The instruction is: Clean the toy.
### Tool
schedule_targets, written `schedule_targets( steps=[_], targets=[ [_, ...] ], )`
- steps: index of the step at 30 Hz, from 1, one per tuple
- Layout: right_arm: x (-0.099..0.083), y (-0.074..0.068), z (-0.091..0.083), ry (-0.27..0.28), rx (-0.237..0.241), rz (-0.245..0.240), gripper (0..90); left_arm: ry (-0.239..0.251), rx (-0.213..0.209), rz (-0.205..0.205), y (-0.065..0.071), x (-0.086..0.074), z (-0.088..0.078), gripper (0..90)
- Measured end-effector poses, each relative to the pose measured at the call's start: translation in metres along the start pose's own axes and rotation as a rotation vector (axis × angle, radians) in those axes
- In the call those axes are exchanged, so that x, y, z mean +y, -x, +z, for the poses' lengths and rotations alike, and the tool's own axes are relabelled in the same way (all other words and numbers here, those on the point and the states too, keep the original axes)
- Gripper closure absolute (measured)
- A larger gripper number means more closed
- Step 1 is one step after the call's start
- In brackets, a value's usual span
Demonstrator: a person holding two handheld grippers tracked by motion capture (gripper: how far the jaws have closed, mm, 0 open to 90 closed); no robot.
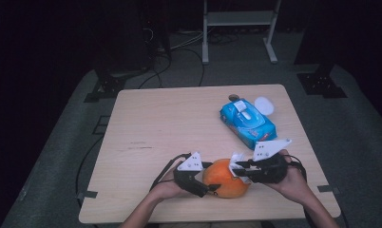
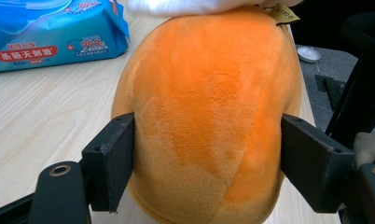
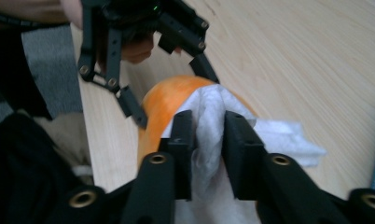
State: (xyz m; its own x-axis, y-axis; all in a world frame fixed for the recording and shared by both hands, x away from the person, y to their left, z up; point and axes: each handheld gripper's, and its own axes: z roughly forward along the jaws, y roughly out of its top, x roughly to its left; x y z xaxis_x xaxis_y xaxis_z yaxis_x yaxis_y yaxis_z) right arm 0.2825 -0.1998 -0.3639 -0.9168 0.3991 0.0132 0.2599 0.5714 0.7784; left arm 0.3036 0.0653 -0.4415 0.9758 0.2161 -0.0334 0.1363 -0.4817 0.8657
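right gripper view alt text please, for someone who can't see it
The right tongs have a bunched white wipe between their jaws, draped over an orange plush toy on a wooden table. Behind it, the left tongs straddle the toy's far end.

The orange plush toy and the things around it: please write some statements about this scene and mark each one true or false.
1. The left gripper clamps the orange plush toy from both sides. True.
2. A white wipe sits between the right gripper jaws, on the toy. True.
3. The blue wipes pack lies on the floor. False: it lies on the table.
4. The toy is green. False: it is orange.
5. The pack touches the toy. False: they are apart.
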Motion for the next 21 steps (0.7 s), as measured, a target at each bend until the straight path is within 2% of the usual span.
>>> schedule_targets(
  steps=[4, 8, 11, 13, 16, 21],
  targets=[
    [-0.002, 0.011, 0.007, 0.011, 0.027, 0.046, 58.9, 0.0, 0.0, 0.009, 0.001, 0.0, 0.0, 24.4],
    [-0.007, 0.022, 0.013, 0.025, 0.062, 0.111, 50.5, 0.0, -0.001, 0.025, 0.002, 0.0, 0.001, 24.7],
    [-0.011, 0.027, 0.019, 0.023, 0.097, 0.16, 49.4, -0.008, 0.001, 0.037, 0.004, 0.0, 0.001, 25.0],
    [-0.013, 0.029, 0.022, 0.022, 0.123, 0.172, 51.0, -0.022, 0.001, 0.059, 0.005, 0.0, 0.001, 25.0],
    [-0.014, 0.026, 0.024, 0.019, 0.137, 0.158, 56.8, -0.029, -0.002, 0.071, 0.006, -0.001, 0.001, 24.9],
    [-0.012, 0.016, 0.024, 0.02, 0.111, 0.108, 67.6, -0.034, -0.016, 0.063, 0.006, -0.002, 0.001, 22.1]
  ],
)
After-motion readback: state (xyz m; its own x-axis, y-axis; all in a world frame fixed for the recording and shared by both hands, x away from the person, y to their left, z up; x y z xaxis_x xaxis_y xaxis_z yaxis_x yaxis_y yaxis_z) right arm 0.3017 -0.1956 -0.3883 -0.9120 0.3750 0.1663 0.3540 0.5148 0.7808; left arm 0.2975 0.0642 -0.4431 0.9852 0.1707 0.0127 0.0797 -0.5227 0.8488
